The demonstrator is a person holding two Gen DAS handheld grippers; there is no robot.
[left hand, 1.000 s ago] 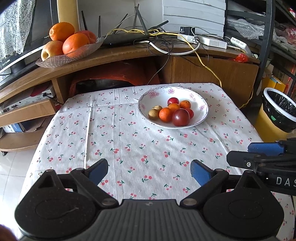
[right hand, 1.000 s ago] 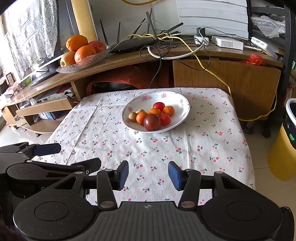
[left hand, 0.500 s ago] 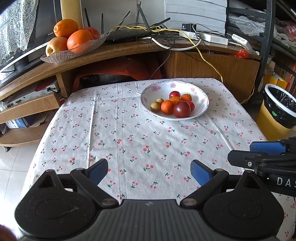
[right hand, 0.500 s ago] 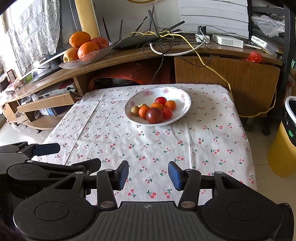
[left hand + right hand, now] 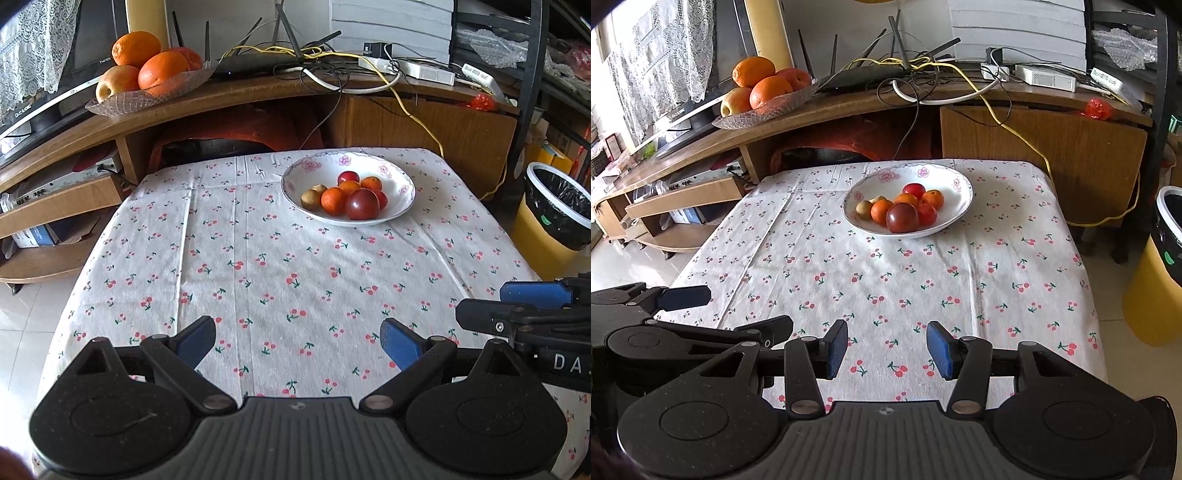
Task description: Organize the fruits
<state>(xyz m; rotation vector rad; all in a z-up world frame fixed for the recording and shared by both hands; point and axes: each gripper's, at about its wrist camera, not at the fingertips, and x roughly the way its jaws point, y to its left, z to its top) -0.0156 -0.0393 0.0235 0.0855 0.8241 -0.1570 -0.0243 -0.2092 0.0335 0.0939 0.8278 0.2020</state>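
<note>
Fruits (image 5: pixel 350 197) heaped in bowl (image 5: pixel 402 181) at worktop's far side | well ahead of both grippers | left gripper (image 5: pixel 297 341) jaws spread, empty | right gripper (image 5: pixel 888 349) jaws parted, empty, slightly nearer

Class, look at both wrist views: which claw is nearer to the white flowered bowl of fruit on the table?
Right, though only slightly. The right claw faces the bowl almost directly; the left claw sits beside it, with the bowl off to its right. Both are open and well short.
</note>
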